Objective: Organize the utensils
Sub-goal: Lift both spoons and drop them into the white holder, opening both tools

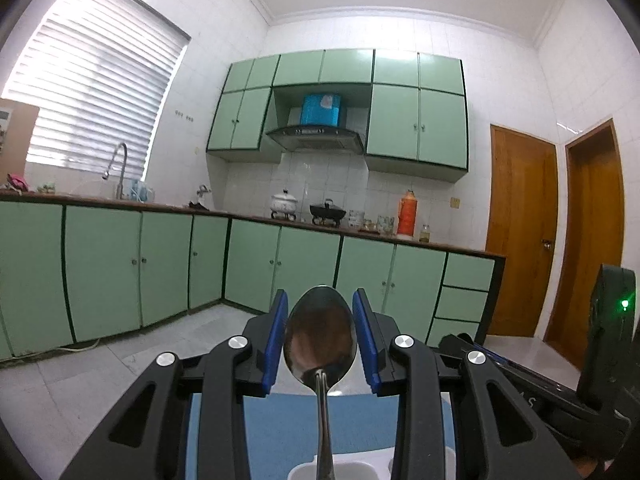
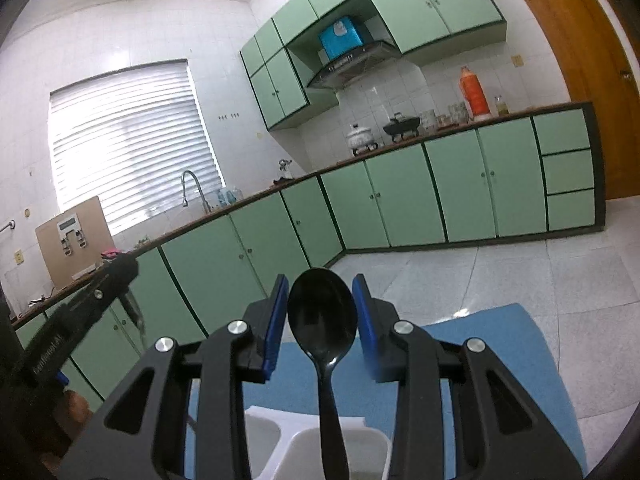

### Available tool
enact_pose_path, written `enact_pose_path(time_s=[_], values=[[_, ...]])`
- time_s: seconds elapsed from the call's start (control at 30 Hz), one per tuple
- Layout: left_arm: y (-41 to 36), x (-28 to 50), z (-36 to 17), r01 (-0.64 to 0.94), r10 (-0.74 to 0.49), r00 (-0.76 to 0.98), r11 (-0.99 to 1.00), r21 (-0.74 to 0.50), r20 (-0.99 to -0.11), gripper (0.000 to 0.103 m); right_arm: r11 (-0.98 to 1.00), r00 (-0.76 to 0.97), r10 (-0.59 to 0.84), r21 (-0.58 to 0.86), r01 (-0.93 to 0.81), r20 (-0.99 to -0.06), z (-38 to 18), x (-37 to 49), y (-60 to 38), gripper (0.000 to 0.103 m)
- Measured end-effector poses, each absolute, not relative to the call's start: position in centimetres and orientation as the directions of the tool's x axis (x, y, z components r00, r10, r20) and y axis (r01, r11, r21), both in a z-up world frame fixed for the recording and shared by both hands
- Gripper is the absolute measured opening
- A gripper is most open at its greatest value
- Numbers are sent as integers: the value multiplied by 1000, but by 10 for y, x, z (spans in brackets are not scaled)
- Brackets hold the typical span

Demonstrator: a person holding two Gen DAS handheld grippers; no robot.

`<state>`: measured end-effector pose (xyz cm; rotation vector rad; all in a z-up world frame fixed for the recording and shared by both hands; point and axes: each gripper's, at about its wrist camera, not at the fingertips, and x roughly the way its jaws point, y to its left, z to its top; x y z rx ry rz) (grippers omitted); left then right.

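green cabinets (image 1: 168,264), orange thermos (image 1: 407,213), wooden door (image 1: 520,236), window blinds (image 1: 100,92).
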<state>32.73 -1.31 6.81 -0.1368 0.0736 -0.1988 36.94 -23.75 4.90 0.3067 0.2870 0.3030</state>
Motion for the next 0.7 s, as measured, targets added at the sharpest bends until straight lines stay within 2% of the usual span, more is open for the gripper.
enact_pose_path(time_s=[0.3, 0.7], values=[[-16, 339, 28, 196, -213, 967, 972, -129, -138, 33, 901, 890, 355, 357, -245, -286, 15, 367, -231, 32], [-5, 321, 0, 181, -209, 947, 975, -132, -242, 34, 909, 865, 355, 348, -230, -355, -15, 338, -224, 34]])
